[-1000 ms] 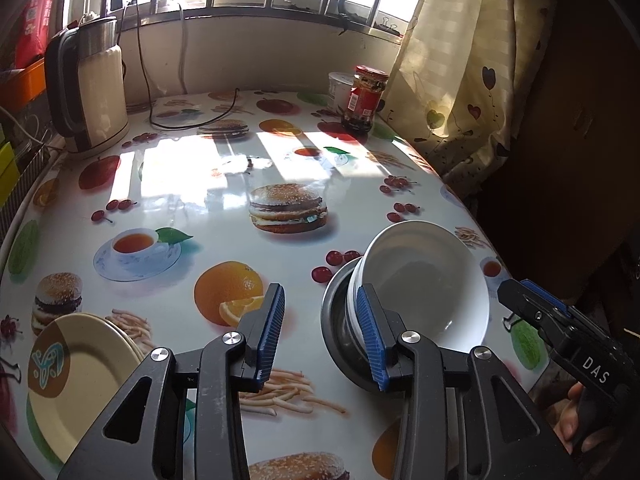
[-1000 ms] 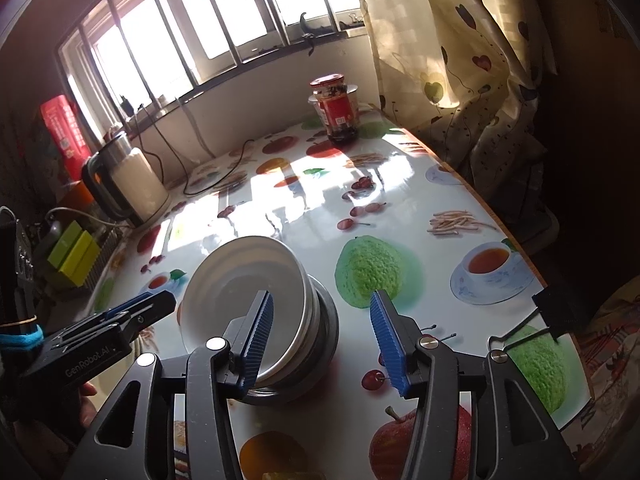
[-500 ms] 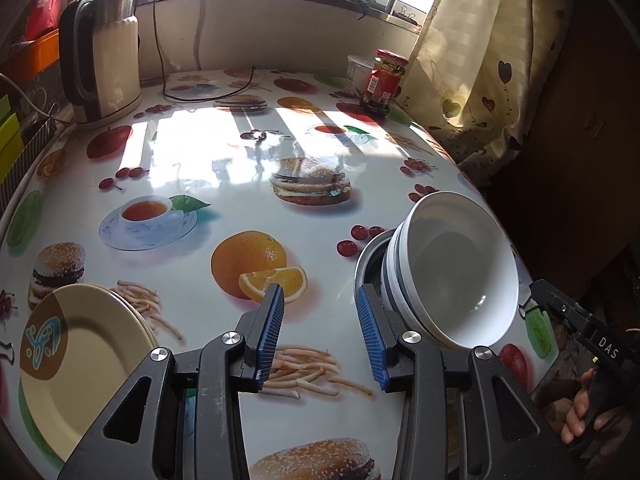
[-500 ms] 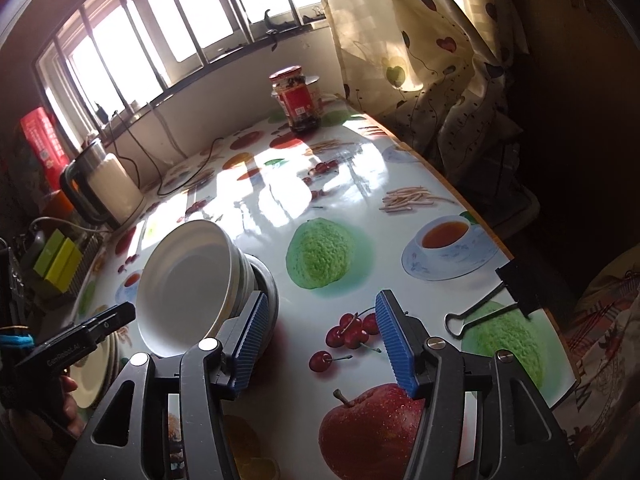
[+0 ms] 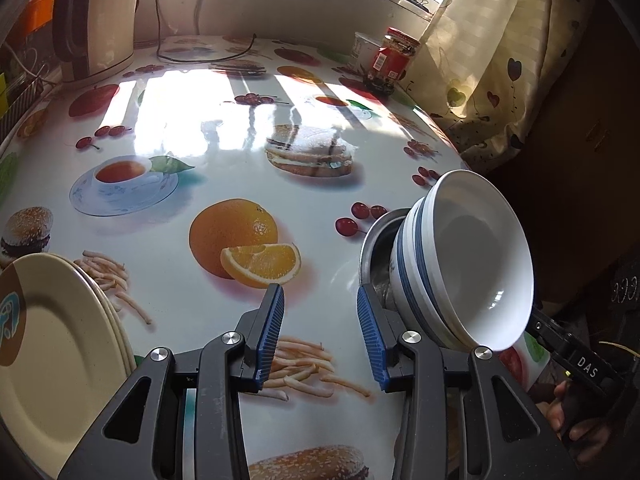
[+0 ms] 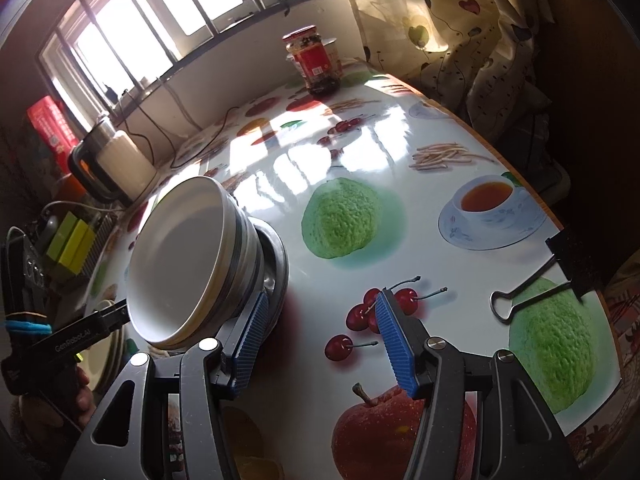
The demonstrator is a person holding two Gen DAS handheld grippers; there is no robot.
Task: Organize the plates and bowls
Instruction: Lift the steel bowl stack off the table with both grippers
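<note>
A stack of white bowls [image 5: 476, 264] nested in a metal bowl [image 5: 374, 248] is sitting on the fruit-print table [image 5: 224, 152], at two o'clock of the left gripper [image 5: 320, 338] and ten o'clock of the right gripper [image 6: 320, 346]. Both grippers are standing partly open and gripping nothing; the right one's jaws have just been widening. Cream plates [image 5: 60, 340] are lying at the left gripper's nine o'clock.

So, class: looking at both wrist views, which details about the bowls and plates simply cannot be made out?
- How many white bowls are nested: only rim bands show in both views.
- Inside of the metal bowl: hidden by the white bowls.
- Plate stack: cut off by the left view's edge; count unclear.
- Jar label: too small.
</note>
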